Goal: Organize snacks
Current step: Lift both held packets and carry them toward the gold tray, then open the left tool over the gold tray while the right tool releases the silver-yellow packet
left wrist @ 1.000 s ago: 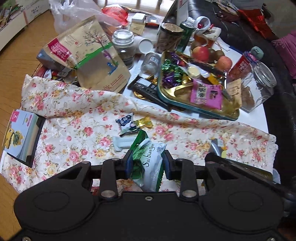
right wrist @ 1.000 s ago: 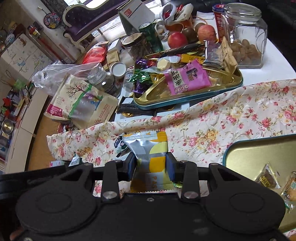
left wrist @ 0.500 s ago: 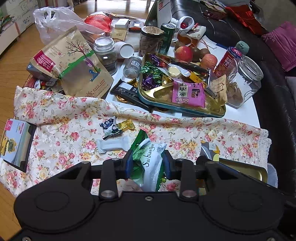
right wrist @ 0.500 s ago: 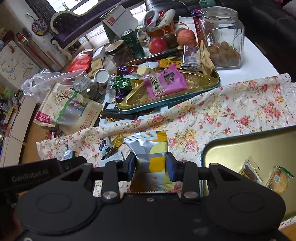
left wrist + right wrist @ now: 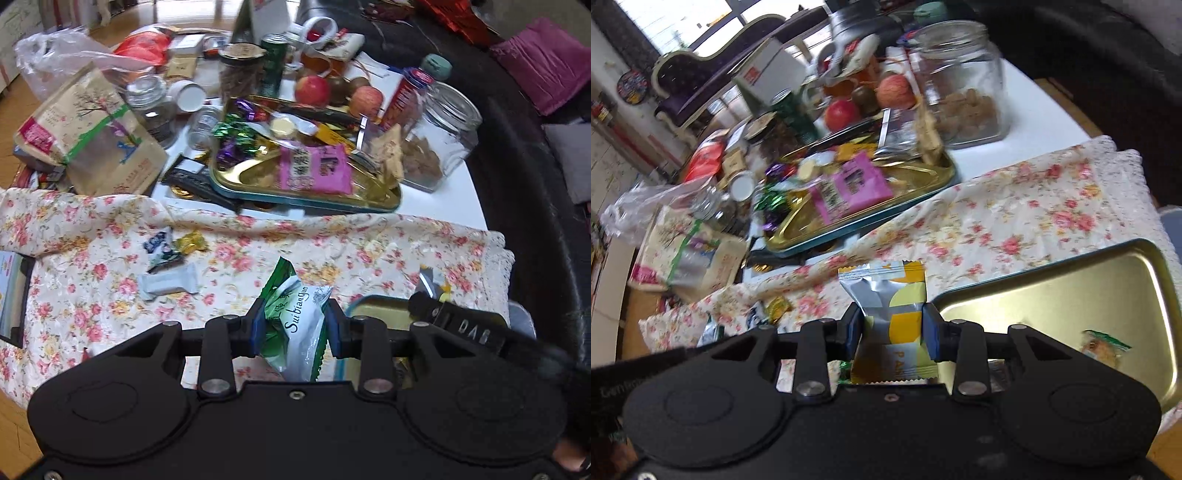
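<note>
Our jaws are clenched on both sides: the left gripper (image 5: 294,326) pinches a green-and-white snack packet (image 5: 295,325) between its blue pads, and the right gripper (image 5: 892,330) squeezes a silver-and-yellow snack packet (image 5: 892,317) the same way; each packet stands upright, lifted clear of the floral cloth (image 5: 92,266) that covers the near part of the counter. In the right view, at about three o'clock of our packet, we see the near gold tray (image 5: 1071,291) lying on the cloth, with a wrapped biscuit (image 5: 1102,345) in its lower right part; in the left view a corner of that tray (image 5: 380,310) shows just beyond our right-hand jaw. Farther out at ten o'clock in the left view, a white wrapped bar (image 5: 168,282), a blue-and-white sweet (image 5: 160,245) and a gold-foil sweet (image 5: 191,240) lie close together on the cloth. Beyond the cloth's far edge, at twelve o'clock, the far gold tray (image 5: 240,177) holds a pink packet (image 5: 314,170) and purple and green sweets; at ten o'clock a brown paper bag (image 5: 92,133) lies tilted; at two o'clock stands a glass jar (image 5: 439,136) of brown pieces; two apples (image 5: 312,89) sit behind the tray.
</note>
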